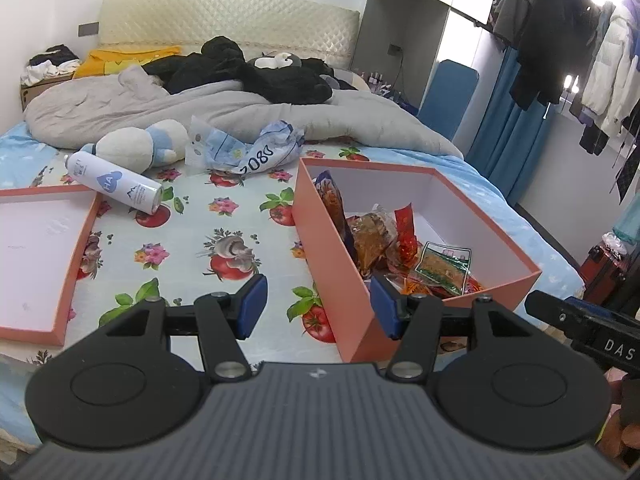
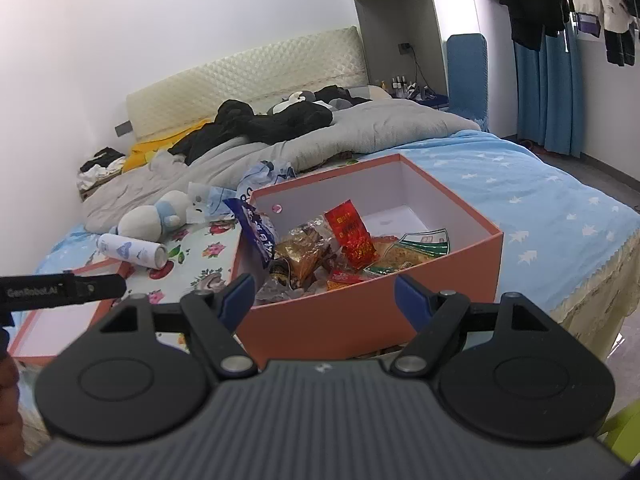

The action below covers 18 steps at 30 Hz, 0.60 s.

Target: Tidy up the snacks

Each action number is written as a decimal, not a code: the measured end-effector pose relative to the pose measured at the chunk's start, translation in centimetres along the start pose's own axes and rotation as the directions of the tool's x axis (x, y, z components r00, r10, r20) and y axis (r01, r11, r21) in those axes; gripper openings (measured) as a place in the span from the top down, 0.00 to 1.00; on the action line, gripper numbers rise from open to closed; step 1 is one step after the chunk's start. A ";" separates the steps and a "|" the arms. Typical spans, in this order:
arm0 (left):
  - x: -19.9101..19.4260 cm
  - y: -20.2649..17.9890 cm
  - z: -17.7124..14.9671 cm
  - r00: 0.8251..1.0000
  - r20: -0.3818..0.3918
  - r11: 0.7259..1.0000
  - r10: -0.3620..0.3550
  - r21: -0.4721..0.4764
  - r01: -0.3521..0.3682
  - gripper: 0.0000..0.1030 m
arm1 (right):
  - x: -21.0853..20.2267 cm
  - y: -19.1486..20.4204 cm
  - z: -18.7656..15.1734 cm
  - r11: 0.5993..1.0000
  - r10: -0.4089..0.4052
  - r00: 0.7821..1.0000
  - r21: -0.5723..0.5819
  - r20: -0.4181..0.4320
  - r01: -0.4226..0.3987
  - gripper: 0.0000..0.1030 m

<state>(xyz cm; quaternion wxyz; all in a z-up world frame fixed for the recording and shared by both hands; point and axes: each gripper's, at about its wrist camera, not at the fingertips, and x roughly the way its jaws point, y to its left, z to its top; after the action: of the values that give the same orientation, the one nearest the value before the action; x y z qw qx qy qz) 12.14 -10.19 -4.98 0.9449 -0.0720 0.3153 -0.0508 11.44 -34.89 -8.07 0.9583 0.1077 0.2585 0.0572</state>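
An orange box [image 1: 320, 224] [image 2: 360, 316] with a white inside stands on the bed and holds several snack packets [image 1: 384, 240] [image 2: 320, 248], among them a red packet [image 2: 352, 236], a blue bag [image 2: 256, 232] and a green-edged one [image 1: 444, 264]. Its orange lid [image 1: 60, 264] [image 2: 56, 320] lies upturned to the left. My left gripper [image 1: 318, 308] hovers open in front of the box's near left corner, nothing between its blue pads. My right gripper [image 2: 326, 300] is open too, facing the box's near wall, empty.
A white spray can [image 1: 116, 186] [image 2: 132, 250] lies on the flowered sheet beside a plush toy [image 1: 144, 146]. A crumpled blue-white plastic bag [image 1: 256, 148], a grey quilt [image 1: 224, 112] and black clothes lie farther back. Clothes hang at the right.
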 end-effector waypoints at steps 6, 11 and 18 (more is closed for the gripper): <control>-0.5 -0.4 0.3 1.000 0.010 1.000 0.001 0.012 -0.001 0.39 | -0.3 -0.1 0.2 1.000 0.001 1.000 -0.010 0.004 -0.001 0.24; -0.3 -0.5 0.3 1.000 -0.002 1.000 0.008 0.021 -0.008 0.35 | -0.3 -0.1 0.2 1.000 -0.009 1.000 -0.027 0.004 0.009 0.24; -0.4 -0.3 0.4 0.998 0.040 0.998 0.055 0.016 -0.056 0.08 | -0.3 -0.3 0.4 0.999 -0.016 1.000 -0.045 0.007 0.016 0.24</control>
<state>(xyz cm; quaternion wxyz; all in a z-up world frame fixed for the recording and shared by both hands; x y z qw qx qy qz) 12.03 -10.41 -4.37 0.9526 -0.0559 0.2980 -0.0260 11.43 -35.24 -7.67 0.9618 0.0841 0.2546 0.0550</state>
